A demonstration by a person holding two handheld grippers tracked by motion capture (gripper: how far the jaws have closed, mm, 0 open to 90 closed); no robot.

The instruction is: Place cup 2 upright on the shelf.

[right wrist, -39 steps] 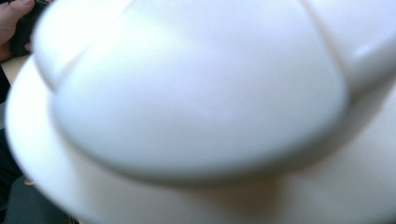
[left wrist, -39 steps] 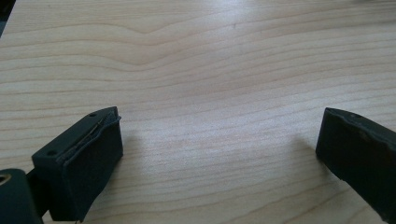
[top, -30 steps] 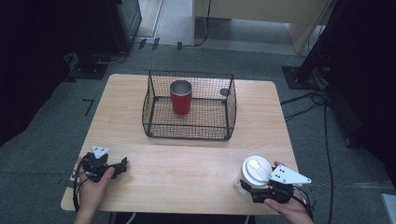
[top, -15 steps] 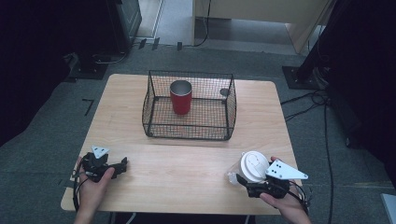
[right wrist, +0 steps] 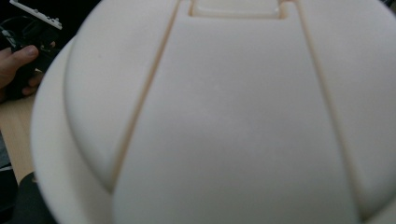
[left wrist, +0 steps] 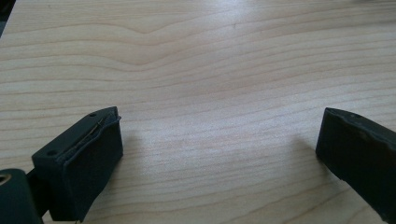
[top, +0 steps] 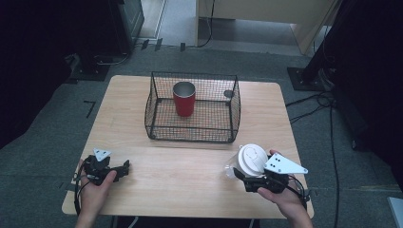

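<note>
Cups: two are counted, a white-lidded cup [top: 252, 159] and a red cup [top: 184, 98].
Basket: one wire basket [top: 157, 124] is set mid-table; the red cup is stood inside it.
Right gripper [top: 241, 175]: jaws are clamped on the white-lidded cup, held near the basket's front right corner.
Left gripper [top: 124, 167]: jaws are held apart over bare table [top: 190, 175], well left of the basket's front.

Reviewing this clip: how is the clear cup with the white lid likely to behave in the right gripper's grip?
The clear cup looks thin-walled, so it probably flexes under the right gripper, which is shut on it. It looks empty, so likely light. The wide white lid sits above the jaws, so it may wobble or tip if swung quickly towards the wire basket.
</note>
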